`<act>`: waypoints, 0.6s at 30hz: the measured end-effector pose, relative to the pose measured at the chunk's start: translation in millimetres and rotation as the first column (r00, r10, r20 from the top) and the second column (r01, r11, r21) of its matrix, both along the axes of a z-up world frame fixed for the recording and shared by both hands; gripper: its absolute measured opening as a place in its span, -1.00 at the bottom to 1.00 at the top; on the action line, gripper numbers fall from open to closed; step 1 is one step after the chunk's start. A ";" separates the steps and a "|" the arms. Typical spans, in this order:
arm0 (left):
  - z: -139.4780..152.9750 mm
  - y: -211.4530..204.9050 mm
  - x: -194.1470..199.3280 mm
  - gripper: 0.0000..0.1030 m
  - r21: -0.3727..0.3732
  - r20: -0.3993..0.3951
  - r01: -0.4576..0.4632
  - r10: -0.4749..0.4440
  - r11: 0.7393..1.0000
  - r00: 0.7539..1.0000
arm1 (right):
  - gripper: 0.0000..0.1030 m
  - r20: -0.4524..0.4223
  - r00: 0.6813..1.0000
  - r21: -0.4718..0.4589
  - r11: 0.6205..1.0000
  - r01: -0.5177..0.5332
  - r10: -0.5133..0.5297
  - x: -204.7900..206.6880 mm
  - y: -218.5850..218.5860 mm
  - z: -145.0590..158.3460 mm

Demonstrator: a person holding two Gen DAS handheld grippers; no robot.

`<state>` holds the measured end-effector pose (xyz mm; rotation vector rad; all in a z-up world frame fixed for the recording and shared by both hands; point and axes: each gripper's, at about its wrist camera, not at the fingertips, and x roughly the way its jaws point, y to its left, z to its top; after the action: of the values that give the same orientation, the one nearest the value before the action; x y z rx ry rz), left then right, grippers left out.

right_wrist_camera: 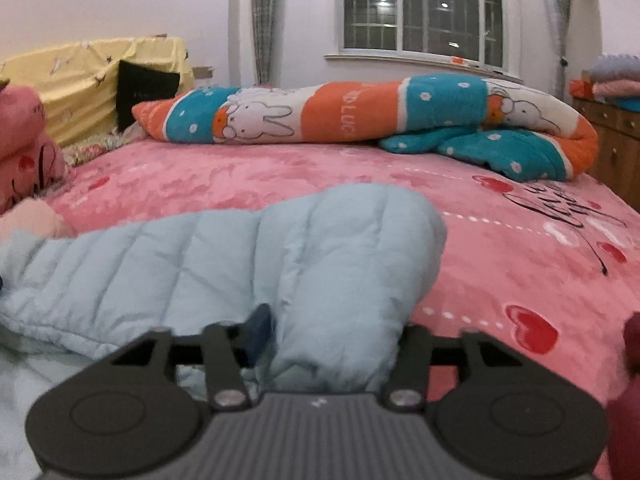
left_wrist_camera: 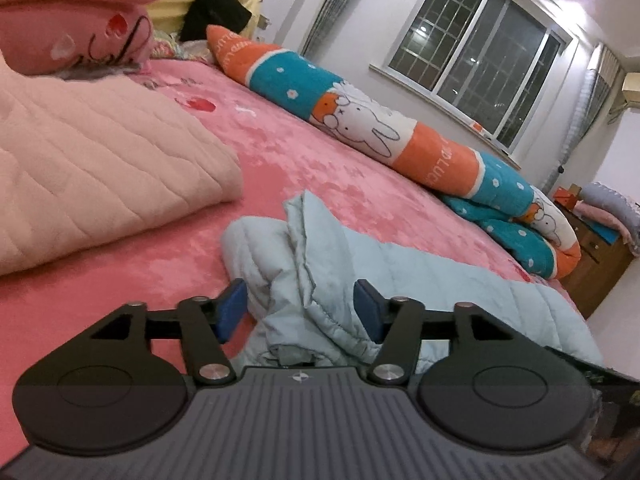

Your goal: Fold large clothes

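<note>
A: State of the left gripper (left_wrist_camera: 300, 312)?

B: Its blue fingers (left_wrist_camera: 231, 309) stand wide apart, with a bunched fold of the jacket (left_wrist_camera: 400, 280) lying between them. The pads are not pressed against the cloth.

A: And the right gripper (right_wrist_camera: 332, 340)?

B: One finger (right_wrist_camera: 258, 332) is partly visible; the other is hidden behind the cloth. A thick padded section of the jacket (right_wrist_camera: 240, 256) fills the gap between them. Whether it is clamped cannot be told.

A: Describe the jacket.

B: One pale blue quilted jacket, puffy, with stitched channels. It is crumpled at the left gripper and smoother toward the right gripper. It lies on the near part of the bed.

A: Surface?

B: A bed (left_wrist_camera: 320, 168) with a pink plush cover printed with red hearts and black script.

A: Other items?

B: One folded peach quilt (left_wrist_camera: 100, 168) beside the jacket. One long orange, teal and white rabbit-print blanket roll (right_wrist_camera: 360, 116) along the far edge. Two stacked pink pillows (left_wrist_camera: 72, 12). One barred window (right_wrist_camera: 424, 8) and one wooden cabinet (right_wrist_camera: 608, 148).
</note>
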<state>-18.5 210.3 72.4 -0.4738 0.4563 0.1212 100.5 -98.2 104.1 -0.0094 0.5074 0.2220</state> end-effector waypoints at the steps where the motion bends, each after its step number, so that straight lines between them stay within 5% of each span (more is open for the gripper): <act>1: 3.0 0.7 -5.6 0.39 0.006 0.001 -0.002 0.002 1.000 1.000 | 0.25 0.000 1.000 0.007 1.000 0.003 -0.003 -4.6 -3.1 3.7; 3: 8.5 1.2 -18.1 0.43 0.017 0.004 -0.006 0.006 1.000 1.000 | 0.61 0.007 1.000 0.016 1.000 0.023 -0.023 -15.1 -9.6 12.2; 8: 24.9 -1.4 -51.5 0.51 0.053 -0.005 0.008 -0.008 0.999 1.000 | 0.86 0.017 0.997 0.078 0.995 0.067 -0.069 -50.9 -34.9 31.9; 18: 39.7 -22.8 -139.8 0.73 0.081 -0.041 0.064 -0.061 0.995 0.997 | 0.89 -0.033 0.990 0.187 0.972 0.139 -0.136 -146.6 -88.2 36.4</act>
<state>-158.3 187.5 112.0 -0.3760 0.5017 0.0883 -46.1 -186.5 140.5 0.2127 0.5033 0.1337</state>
